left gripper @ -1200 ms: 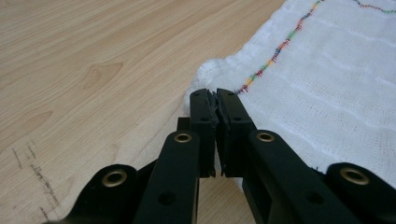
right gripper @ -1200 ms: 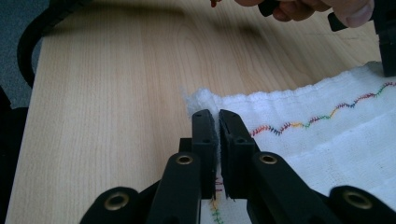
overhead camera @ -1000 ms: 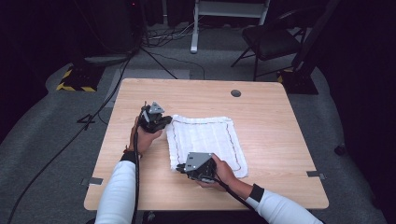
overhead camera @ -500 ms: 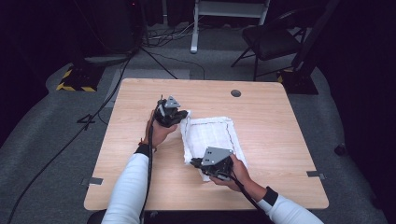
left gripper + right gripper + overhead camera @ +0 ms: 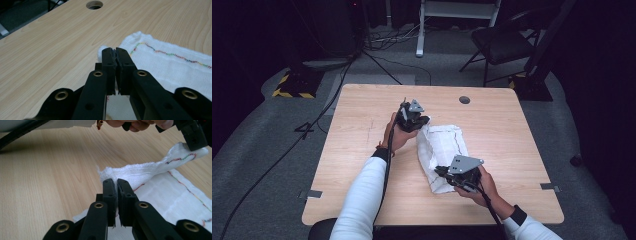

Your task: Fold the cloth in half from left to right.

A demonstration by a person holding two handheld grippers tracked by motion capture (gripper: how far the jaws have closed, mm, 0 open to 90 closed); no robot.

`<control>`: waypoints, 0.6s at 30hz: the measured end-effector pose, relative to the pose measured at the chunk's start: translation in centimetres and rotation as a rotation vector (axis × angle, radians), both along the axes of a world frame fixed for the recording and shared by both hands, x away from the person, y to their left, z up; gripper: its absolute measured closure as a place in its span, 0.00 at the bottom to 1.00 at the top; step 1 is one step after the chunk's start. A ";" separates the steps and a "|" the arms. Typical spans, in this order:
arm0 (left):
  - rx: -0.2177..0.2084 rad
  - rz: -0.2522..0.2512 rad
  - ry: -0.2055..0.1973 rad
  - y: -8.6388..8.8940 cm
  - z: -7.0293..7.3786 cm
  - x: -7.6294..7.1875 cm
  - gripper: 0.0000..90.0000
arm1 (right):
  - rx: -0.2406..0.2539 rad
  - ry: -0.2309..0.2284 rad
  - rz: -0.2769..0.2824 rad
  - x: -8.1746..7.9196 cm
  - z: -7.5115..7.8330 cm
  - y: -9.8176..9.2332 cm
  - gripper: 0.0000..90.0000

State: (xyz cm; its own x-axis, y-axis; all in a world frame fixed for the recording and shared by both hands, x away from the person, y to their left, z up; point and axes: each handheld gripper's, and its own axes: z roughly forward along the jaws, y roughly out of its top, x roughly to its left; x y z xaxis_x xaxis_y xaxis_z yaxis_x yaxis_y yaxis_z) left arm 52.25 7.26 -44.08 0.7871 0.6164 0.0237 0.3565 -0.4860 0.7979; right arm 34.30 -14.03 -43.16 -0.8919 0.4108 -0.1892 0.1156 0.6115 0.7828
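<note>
A white towel with a coloured stitched line lies on the wooden table, its left edge lifted and carried over the rest. My left gripper is shut on the far lifted corner; in the left gripper view the jaws pinch white cloth. My right gripper is shut on the near lifted corner. In the right gripper view its jaws pinch the towel's edge, which runs up to the left gripper at the top right.
A round cable hole sits in the table's far side. The person's white sleeves come in from the near edge, each trailing a black cable. A chair and a stand stand on the floor beyond the table.
Both hands have moved right and slightly up with the towel's left edge. The towel lay flat a second ago and is now half folded over itself.
</note>
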 end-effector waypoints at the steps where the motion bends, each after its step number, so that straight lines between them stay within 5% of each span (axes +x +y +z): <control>1: 0.002 -0.004 0.000 -0.4 0.0 0.1 0.96 | 0.001 0.001 -0.004 0.0 0.0 -0.3 0.95; 18: 0.040 -0.077 0.002 -6.7 -0.1 1.3 0.96 | 0.004 0.011 -0.110 -0.4 0.0 -5.9 0.95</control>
